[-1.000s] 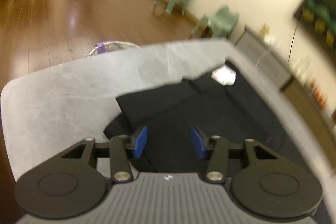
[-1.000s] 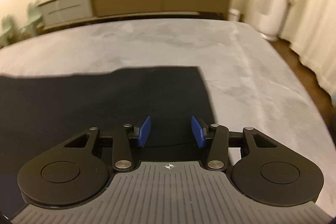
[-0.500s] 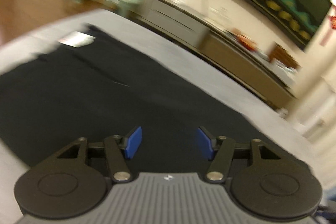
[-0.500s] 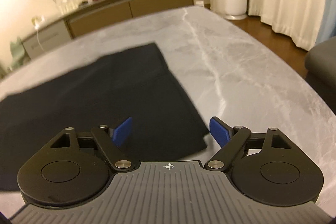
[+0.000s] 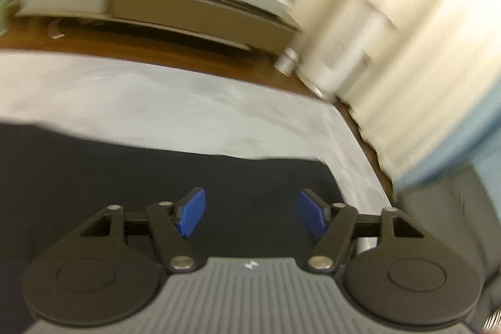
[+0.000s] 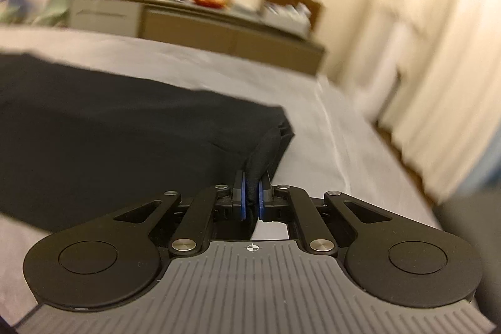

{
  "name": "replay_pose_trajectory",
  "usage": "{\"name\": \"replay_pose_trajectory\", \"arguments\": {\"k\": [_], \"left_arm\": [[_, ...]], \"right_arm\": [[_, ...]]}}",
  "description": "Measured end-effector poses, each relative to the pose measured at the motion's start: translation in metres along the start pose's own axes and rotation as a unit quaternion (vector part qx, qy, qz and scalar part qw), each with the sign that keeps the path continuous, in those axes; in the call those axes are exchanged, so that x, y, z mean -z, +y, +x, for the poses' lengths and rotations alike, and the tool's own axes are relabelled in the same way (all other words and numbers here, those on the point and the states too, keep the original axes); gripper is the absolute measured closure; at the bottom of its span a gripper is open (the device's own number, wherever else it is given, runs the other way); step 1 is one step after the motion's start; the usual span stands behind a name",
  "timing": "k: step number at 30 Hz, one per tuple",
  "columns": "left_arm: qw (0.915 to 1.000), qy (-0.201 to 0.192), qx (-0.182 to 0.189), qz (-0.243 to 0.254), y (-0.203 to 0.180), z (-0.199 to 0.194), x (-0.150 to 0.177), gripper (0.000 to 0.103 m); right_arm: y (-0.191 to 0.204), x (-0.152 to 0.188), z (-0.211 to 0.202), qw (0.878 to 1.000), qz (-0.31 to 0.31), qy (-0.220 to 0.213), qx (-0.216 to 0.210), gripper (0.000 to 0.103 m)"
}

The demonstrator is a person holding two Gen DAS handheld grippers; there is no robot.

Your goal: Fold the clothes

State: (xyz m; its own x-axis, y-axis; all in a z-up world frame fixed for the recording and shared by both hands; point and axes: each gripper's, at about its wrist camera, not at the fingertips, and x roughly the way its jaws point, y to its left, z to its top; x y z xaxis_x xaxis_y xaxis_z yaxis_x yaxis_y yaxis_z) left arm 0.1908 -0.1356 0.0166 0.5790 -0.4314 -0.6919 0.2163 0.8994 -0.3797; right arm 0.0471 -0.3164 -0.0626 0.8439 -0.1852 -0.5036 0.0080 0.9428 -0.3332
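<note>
A black garment (image 5: 125,177) lies flat on the grey marble table (image 5: 156,102). In the left wrist view my left gripper (image 5: 252,216) is open and empty, its blue pads over the garment near its right end. In the right wrist view the garment (image 6: 109,115) stretches off to the left. My right gripper (image 6: 250,197) is shut on the garment's near right corner, and a fold of black cloth rises between the blue pads.
The table's right edge (image 6: 375,152) runs close to the pinched corner. Beyond the table stand a long low sideboard (image 6: 219,27) with items on top, a small metal bin (image 5: 286,63) on the wood floor and pale curtains (image 5: 422,52). A dark sofa (image 5: 454,208) sits at the right.
My right gripper has closed on the garment's right corner; it was wide open half a second ago. My left gripper has swung right along the garment and opened wider.
</note>
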Motion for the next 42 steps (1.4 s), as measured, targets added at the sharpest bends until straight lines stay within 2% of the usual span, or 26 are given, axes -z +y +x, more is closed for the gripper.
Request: {"name": "replay_pose_trajectory", "arguments": {"k": [4,7,10,11,12,14,17,18,20,21,22,25,28,31,34,37,40,42], "left_arm": [[0.9973,0.058,0.006,0.043,-0.049,0.067,0.002,0.034],[0.9916,0.104,0.021,0.073,-0.067,0.11,0.007,0.035],[0.988,0.124,0.008,0.091,-0.077,0.138,0.012,0.039],[0.9871,0.13,0.007,0.093,-0.079,0.142,0.013,0.044],[0.9863,0.135,0.005,0.095,-0.081,0.147,0.015,0.064],[0.9854,0.141,0.001,0.096,-0.08,0.151,0.018,0.098],[0.991,0.115,-0.008,0.069,-0.05,0.124,0.02,0.099],[0.9925,0.106,-0.011,0.06,-0.04,0.116,0.021,0.099],[0.995,0.088,-0.018,0.042,-0.019,0.098,0.023,0.099],[0.9961,0.08,-0.021,0.033,-0.009,0.089,0.024,0.098],[0.9969,0.071,-0.024,0.024,0.001,0.08,0.025,0.098],[0.9969,0.073,-0.03,0.004,0.026,0.072,0.033,0.098],[0.9972,0.071,-0.025,0.001,0.032,0.068,0.039,0.094],[0.9975,0.068,-0.019,-0.002,0.038,0.065,0.046,0.085],[0.9977,0.066,-0.014,-0.005,0.045,0.062,0.053,0.082],[0.9979,0.063,-0.009,-0.008,0.051,0.058,0.059,0.08],[0.9981,0.06,-0.003,-0.011,0.057,0.055,0.066,0.08],[0.9983,0.057,-0.001,-0.015,0.062,0.054,0.068,0.067]], "right_arm": [[0.021,-0.004,-0.011,0.998,-0.05,-0.023,-0.014,0.099],[0.019,-0.006,-0.016,0.998,-0.05,-0.031,-0.031,0.099],[0.014,-0.005,-0.02,0.997,-0.044,-0.035,-0.045,0.099],[0.012,-0.004,-0.022,0.997,-0.041,-0.036,-0.049,0.099],[0.01,-0.003,-0.023,0.997,-0.039,-0.036,-0.052,0.099],[0.009,-0.003,-0.025,0.997,-0.038,-0.039,-0.063,0.099],[0.01,-0.006,-0.03,0.995,-0.038,-0.049,-0.084,0.098],[0.011,-0.007,-0.032,0.994,-0.038,-0.053,-0.091,0.095],[0.01,-0.011,-0.04,0.991,-0.024,-0.061,-0.118,0.072],[0.009,-0.012,-0.043,0.989,-0.013,-0.062,-0.136,0.055],[0.008,-0.013,-0.045,0.986,0.002,-0.057,-0.159,0.049],[0.005,-0.016,-0.048,0.973,0.043,-0.04,-0.223,0.05],[0.004,-0.014,-0.04,0.966,0.069,-0.006,-0.248,0.053],[0.004,-0.008,-0.027,0.966,0.083,0.033,-0.242,0.066],[0.007,0.001,-0.01,0.968,0.081,0.076,-0.224,0.069],[0.01,0.002,-0.012,0.97,0.08,0.084,-0.212,0.07],[0.006,-0.005,-0.01,0.969,0.098,0.074,-0.213,0.069],[0.003,-0.008,-0.01,0.968,0.104,0.068,-0.217,0.069]]}}
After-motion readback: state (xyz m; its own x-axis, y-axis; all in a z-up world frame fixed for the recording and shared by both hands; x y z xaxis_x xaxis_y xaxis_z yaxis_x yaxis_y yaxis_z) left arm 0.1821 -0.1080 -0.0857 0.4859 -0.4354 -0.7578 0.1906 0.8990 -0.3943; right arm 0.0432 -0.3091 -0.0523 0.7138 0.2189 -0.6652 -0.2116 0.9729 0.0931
